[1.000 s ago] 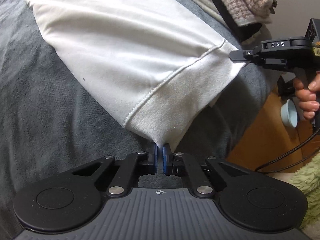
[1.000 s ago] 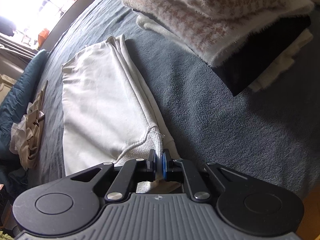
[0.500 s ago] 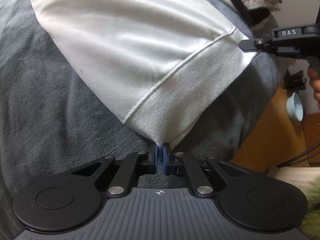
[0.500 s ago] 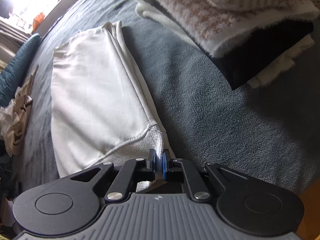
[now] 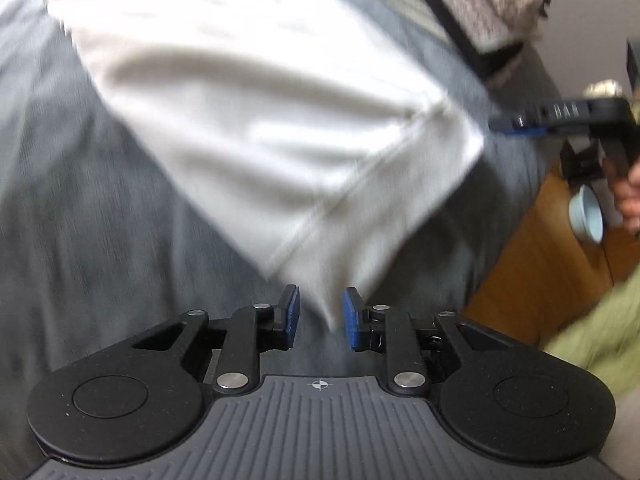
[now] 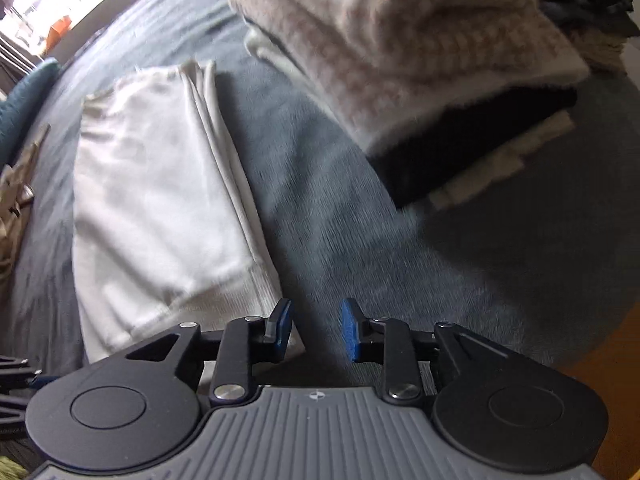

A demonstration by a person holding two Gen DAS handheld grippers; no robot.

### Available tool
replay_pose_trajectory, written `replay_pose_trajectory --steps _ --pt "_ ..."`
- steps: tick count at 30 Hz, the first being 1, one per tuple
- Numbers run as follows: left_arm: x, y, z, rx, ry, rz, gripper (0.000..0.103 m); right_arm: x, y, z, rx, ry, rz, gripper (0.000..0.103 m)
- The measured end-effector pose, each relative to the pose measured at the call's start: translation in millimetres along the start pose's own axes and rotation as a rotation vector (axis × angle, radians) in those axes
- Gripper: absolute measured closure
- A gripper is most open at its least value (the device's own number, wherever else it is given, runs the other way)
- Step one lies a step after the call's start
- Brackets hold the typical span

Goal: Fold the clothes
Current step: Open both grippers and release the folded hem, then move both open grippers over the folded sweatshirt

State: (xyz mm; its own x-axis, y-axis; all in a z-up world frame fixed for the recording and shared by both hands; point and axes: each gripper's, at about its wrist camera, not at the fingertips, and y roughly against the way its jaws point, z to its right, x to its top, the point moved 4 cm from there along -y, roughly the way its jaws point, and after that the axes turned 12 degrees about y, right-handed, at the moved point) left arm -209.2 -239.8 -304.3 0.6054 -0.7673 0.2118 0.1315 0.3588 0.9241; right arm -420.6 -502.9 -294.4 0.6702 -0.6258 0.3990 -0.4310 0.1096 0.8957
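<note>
White garment (image 5: 256, 128), folded into a long flat panel, lies on the grey bed cover (image 5: 80, 240) and fills the centre of my left wrist view. Its ribbed hem corner hangs down to the bottom centre of that frame and reaches into the gap of my left gripper (image 5: 320, 318). Those jaws are opening: the blue pads stand apart on either side of the corner tip, and I see neither pad pressing the cloth. At the right edge of the same frame my right gripper (image 5: 520, 127) sits just off the garment's other hem corner, apart from it, with my hand (image 5: 628, 196) on its grip. A small pale bowl (image 5: 588, 216) rests on the wooden floor below it.

In the right wrist view the garment (image 6: 152, 200) runs from the upper left down to the lower centre, long axis pointing toward me, its folded edges along the right side. My right gripper (image 6: 316, 330) is also opening; its jaws are spread with only bed cover (image 6: 360, 240) between them, and the hem lies just to the left of the left pad. A stack of folded clothes (image 6: 400, 52) occupies the upper right.

Judgement: both hem corners are released, and each hand stands nearest its own corner, the left closer.
</note>
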Motion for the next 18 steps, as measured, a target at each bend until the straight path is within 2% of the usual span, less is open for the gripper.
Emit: replay_pose_trajectory --steps 6,10,13,18 --pt "54 -26 40 -0.075 -0.05 0.142 0.077 64 -11 -29 0.08 0.105 0.153 0.074" --pt "62 -56 69 -0.097 -0.121 0.152 0.077 102 -37 -52 0.12 0.199 0.202 0.074" --pt "53 -67 72 -0.081 -0.141 0.152 0.077 122 -58 -66 0.143 0.254 0.213 0.074" --pt "51 -70 69 -0.079 -0.101 0.155 0.077 136 -90 -84 0.147 0.343 0.178 0.075"
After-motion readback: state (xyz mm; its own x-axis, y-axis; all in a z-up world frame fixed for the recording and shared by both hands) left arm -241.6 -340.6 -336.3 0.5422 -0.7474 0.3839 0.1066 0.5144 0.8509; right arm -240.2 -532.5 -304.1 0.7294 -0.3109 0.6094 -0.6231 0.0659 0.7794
